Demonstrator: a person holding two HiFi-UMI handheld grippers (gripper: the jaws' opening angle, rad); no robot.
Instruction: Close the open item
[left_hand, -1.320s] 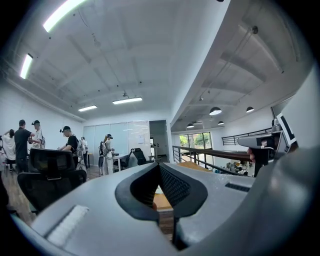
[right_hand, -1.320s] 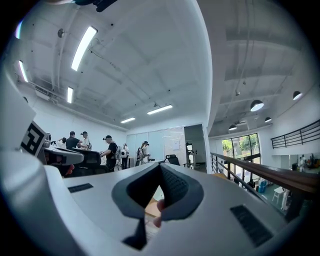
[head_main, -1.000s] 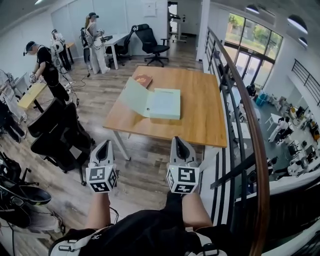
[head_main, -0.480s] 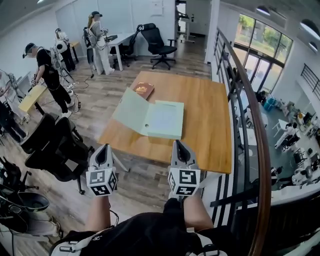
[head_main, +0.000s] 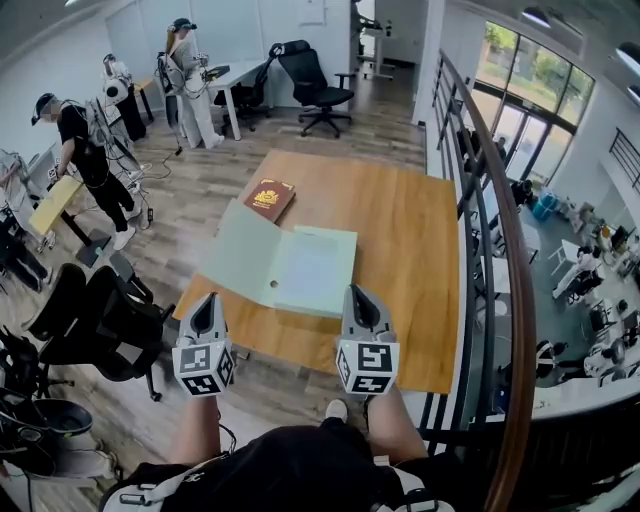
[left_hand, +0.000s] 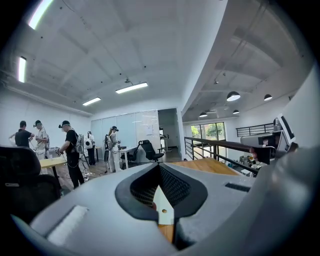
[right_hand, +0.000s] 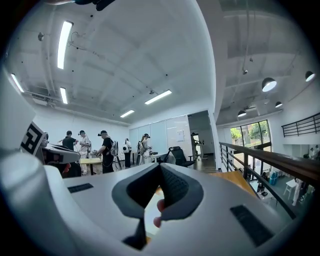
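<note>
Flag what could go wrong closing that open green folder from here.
Left claw and right claw are both shut; unless one opens, it may shove the green folder rather than lift its cover.
The cover lies flat near the wooden table's left edge, so a shove might slide it off.
The red book beside the cover could get knocked.

We look down on a wooden table (head_main: 410, 250) standing on a plank floor (head_main: 200, 190), with a dark railing (head_main: 487, 190) along its right side. A black office chair (head_main: 310, 75) (beside a white desk (head_main: 232, 72)) sits near white walls (head_main: 40, 70). Windows (head_main: 515, 65) glow at far right, and strip lights (left_hand: 131, 88) run overhead.
</note>
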